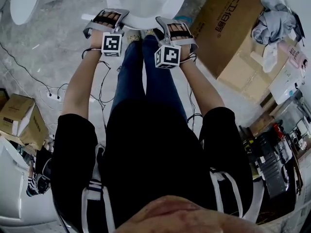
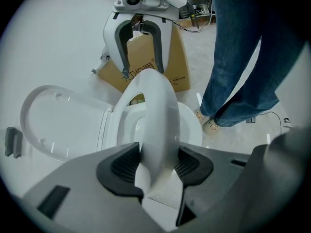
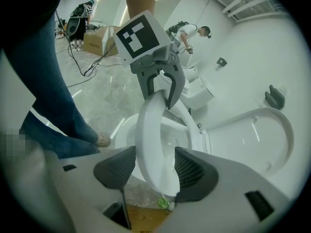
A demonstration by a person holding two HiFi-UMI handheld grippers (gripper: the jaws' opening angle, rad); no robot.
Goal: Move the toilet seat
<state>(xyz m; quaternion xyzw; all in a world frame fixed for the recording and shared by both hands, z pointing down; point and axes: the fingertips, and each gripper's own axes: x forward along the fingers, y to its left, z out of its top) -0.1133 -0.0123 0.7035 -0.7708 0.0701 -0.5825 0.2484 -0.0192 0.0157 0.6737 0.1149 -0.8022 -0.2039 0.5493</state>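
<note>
Gripping with left gripper (image 2: 158,168) and right gripper (image 3: 154,165), jaws pinching toilet seat (image 2: 156,111) rim; held tilted above bowl (image 2: 190,121), lid (image 2: 53,123) open.

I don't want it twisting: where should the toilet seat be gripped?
The seat by its ring, one side per gripper, from the front: the lid stands open behind. The flat ring fits edge-on between jaws, as left gripper and right gripper hold it.

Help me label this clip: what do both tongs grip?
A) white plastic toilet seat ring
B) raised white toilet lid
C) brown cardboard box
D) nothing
A: the white plastic toilet seat ring sits clamped between the pads of the left tongs and right tongs.
</note>
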